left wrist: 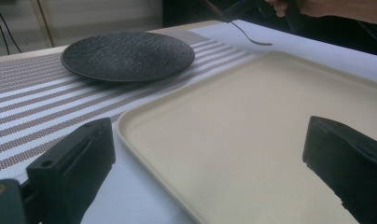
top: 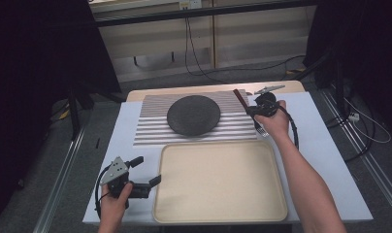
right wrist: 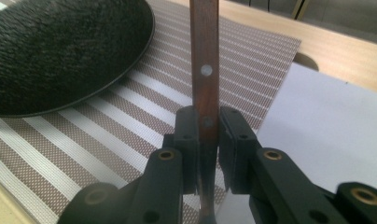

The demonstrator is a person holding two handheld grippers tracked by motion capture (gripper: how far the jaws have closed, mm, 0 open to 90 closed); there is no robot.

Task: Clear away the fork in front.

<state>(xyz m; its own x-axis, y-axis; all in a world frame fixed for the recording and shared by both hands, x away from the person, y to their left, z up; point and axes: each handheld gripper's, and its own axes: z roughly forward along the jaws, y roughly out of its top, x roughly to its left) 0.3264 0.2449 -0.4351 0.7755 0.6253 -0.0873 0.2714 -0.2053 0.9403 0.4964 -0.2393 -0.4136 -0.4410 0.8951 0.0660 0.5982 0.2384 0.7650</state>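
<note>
A fork with a brown wooden handle (right wrist: 205, 70) is clamped between the jaws of my right gripper (right wrist: 206, 123), which is shut on it. In the high view that right gripper (top: 254, 110) hovers at the striped placemat's (top: 150, 127) right edge, with the fork's (top: 261, 129) metal tines pointing toward the person. A dark round plate (top: 193, 115) rests on the placemat. My left gripper (top: 148, 170) stands open with nothing between its jaws, at the left rim of the beige tray (top: 218, 182). The left gripper view looks across the tray (left wrist: 252, 121) to the plate (left wrist: 127, 55) and the fork (left wrist: 252, 38).
A white sheet (top: 325, 150) covers the table around the tray and placemat, and bare wood (right wrist: 345, 51) shows at the far edge. Cables (top: 194, 53) trail on the floor behind. Dark drapes flank both sides.
</note>
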